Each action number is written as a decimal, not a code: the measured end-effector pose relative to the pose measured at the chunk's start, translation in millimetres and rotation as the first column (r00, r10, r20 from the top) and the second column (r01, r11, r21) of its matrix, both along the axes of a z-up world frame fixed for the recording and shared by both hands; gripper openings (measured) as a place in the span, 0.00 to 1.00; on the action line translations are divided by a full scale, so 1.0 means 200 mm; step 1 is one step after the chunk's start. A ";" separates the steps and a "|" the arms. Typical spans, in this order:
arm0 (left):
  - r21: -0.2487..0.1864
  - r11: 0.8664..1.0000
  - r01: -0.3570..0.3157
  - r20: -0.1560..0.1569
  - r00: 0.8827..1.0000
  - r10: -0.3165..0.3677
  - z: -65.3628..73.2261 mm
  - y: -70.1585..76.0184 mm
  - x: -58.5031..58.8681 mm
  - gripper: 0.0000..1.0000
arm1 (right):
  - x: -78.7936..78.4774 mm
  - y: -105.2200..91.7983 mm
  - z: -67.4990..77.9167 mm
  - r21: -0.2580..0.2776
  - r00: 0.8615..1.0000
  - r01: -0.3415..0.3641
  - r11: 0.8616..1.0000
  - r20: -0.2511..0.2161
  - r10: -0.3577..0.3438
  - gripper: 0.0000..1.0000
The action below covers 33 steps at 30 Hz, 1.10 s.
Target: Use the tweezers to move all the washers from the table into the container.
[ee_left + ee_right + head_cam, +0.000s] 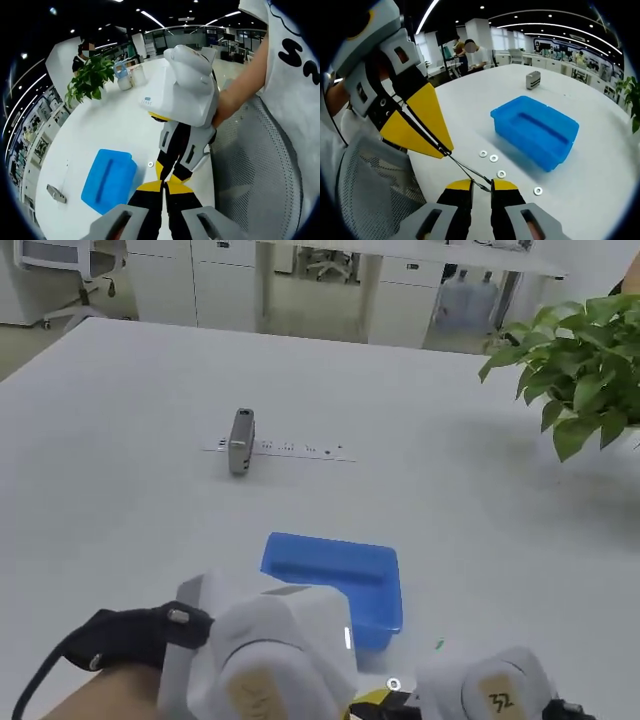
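The washers (493, 158) are the annoying part here. They're tiny flat metal rings, four of them lying loose on the white bench (580, 190) just beside the near wall of the blue container (520, 145), and none are in it as far as I can see. I'd guess they weigh next to nothing, are stiff and slick, and sit so flush on the bench that there's no edge to get under, so a sloppy nip will likely just flick one away. Best bet imo is one tweezer tip through the hole and the other outside the rim, pinching across the ring's band, or else tipping it up on edge first. The tweezers (470, 172) are thin steel, probably springy and slippery too. I reckon they want holding around the middle of the legs so a squeeze closes the tips without the whole thing twisting. Right now the left tool (447, 150) has its yellow jaws pressed together on one end of the tweezers, with the rest poking out toward the right tool (481, 187). The right tool's jaws sit nearly together with the tweezers' other end in the narrow gap, and I can't tell whether they're actually biting on it or just around it. Both tools hover tip to tip near the washers, so it should be a short reach once the grip is sorted.
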<state>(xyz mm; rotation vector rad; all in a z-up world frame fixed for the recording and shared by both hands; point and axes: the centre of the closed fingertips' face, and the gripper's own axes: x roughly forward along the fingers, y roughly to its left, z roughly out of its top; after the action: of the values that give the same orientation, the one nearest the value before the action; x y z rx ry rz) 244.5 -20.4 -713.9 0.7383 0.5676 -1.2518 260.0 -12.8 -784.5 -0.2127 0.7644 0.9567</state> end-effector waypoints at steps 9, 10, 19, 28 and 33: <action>0.027 1.000 0.010 -0.011 1.000 -0.010 -0.02 -0.03 0.00 0.00 | 0.00 -0.01 -0.04 -0.001 1.000 0.002 1.000 -0.023 -0.002 0.10; 0.027 1.000 0.013 -0.009 1.000 -0.013 -0.02 -0.03 0.00 0.00 | 0.00 -0.01 -0.04 -0.002 1.000 0.001 1.000 -0.025 -0.001 0.10; 0.024 1.000 0.018 -0.013 1.000 -0.018 -0.02 -0.05 -0.01 0.00 | 0.02 0.02 0.05 0.003 0.999 -0.006 1.000 0.037 0.006 0.19; 0.007 1.000 -0.013 -0.015 1.000 0.013 -0.02 -0.06 0.01 0.00 | 0.03 0.03 -0.04 -0.001 0.999 0.005 1.000 0.033 -0.005 0.11; 0.000 0.999 -0.042 0.009 0.999 0.042 -0.03 -0.07 0.02 0.00 | 0.04 0.02 -0.04 -0.051 0.995 -0.025 0.998 0.099 0.030 0.08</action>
<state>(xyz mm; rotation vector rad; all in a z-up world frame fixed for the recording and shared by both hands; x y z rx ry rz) 249.5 -35.1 -720.4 0.7285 0.5729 -1.2087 267.1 -8.2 -791.9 -0.3130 0.6952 0.9471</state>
